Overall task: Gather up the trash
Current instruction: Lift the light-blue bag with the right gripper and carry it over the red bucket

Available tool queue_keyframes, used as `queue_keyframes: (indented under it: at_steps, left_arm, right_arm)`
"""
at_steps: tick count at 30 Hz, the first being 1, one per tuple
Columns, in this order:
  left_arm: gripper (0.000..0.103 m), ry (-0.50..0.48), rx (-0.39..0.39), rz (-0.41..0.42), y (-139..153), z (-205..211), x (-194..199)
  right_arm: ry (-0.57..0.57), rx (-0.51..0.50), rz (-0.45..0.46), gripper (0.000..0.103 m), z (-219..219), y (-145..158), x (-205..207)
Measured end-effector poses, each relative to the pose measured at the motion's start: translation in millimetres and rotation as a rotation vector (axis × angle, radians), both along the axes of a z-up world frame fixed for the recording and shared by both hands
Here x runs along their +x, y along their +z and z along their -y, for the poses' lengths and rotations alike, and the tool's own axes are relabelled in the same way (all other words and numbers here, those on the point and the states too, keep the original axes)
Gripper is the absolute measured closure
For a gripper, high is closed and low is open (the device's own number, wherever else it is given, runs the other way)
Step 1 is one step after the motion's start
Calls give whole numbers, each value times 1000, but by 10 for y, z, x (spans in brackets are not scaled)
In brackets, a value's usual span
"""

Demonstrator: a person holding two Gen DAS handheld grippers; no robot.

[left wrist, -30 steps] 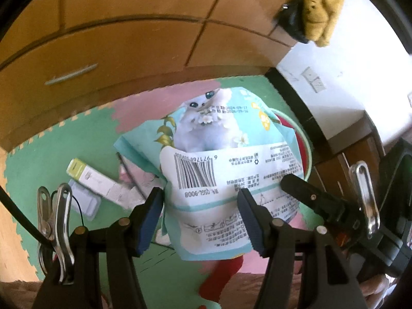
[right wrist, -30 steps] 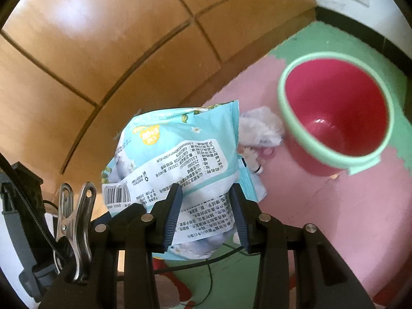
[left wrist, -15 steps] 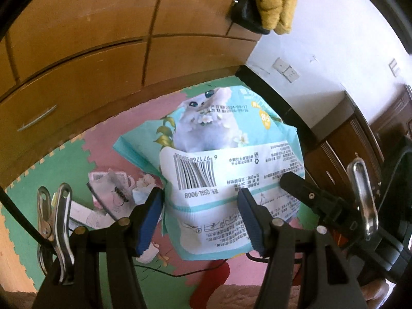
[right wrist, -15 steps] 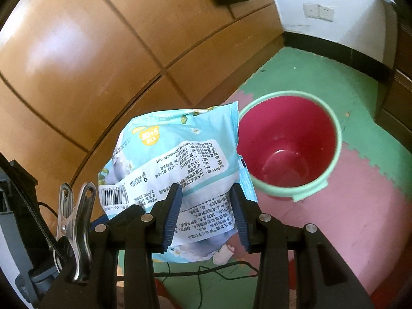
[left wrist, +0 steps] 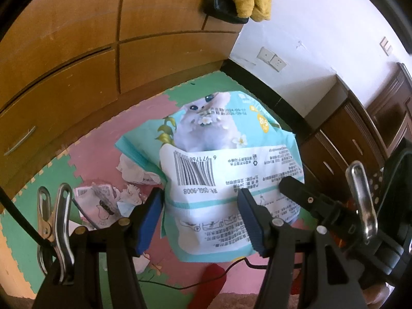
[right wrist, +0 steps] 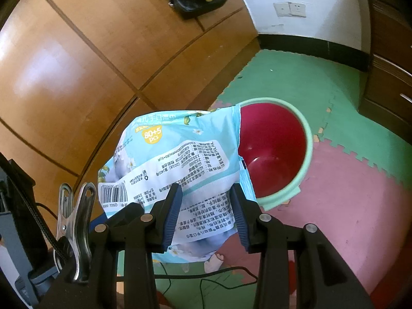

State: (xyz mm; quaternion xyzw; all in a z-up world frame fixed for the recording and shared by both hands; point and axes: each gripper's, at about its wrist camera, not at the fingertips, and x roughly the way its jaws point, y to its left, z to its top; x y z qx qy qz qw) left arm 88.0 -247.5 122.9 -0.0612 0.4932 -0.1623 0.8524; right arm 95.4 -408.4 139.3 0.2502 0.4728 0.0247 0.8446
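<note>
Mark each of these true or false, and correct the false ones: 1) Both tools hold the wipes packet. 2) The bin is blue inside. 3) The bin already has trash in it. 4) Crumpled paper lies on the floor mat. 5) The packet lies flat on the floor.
1) True: the left tool and the right tool each have the wipes packet between their pads.
2) False: the bin is red inside with a pale green rim.
3) False: what shows of its inside is bare.
4) True: crumpled paper lies on the floor mat.
5) False: it is held in the air, next to the bin.
</note>
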Motion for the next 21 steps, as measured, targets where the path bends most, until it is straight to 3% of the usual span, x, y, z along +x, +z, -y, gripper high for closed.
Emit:
queue_keyframes:
  at_steps: [21]
  left_arm:
    - [40,-17,-23,-19,-206,425,560]
  right_arm:
    - [-23,-43,0,62,271,-113,348]
